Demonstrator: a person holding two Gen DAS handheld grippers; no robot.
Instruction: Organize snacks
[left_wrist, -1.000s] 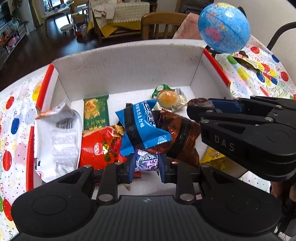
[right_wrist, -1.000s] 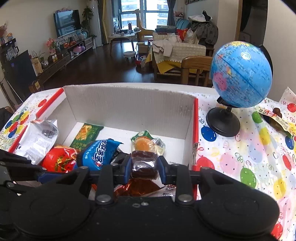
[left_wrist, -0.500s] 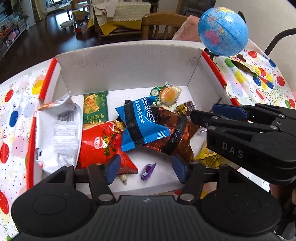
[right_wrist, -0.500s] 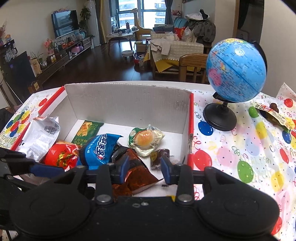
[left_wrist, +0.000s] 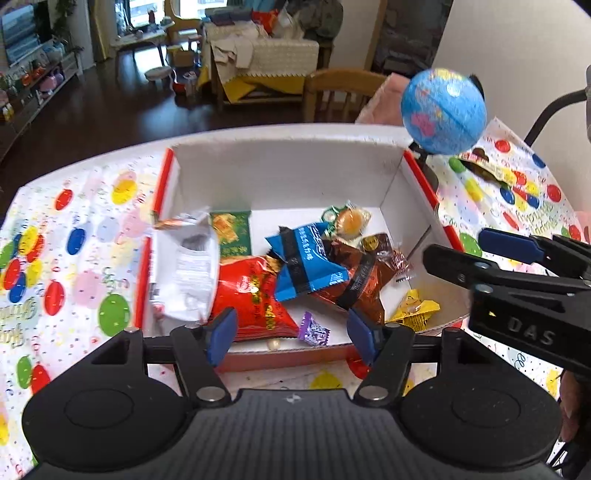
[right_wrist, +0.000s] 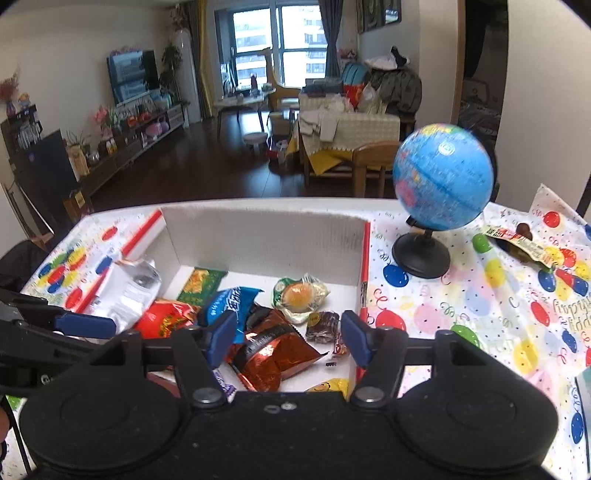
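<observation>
Both tongs, left (left_wrist: 291, 334) and right (right_wrist: 284, 338), have just been opening and stand apart, empty, over the box (left_wrist: 288, 173) of snacks (left_wrist: 306, 258) mid-counter. Drop-off looks done; next, probably, fetching the wrapper (right_wrist: 517, 242) near the counter's far right corner.

Both wrist views look steeply down, near — sharing the snack box (left_wrist: 280, 173) (right_wrist: 258, 236).

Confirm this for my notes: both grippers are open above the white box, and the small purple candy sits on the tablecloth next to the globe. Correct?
Not quite. The purple candy lies inside the white box, near its front wall beside the red packet, as the left wrist view shows. The rest stands: the left gripper and right gripper are both open and empty, their jaws having just been opening.
</observation>
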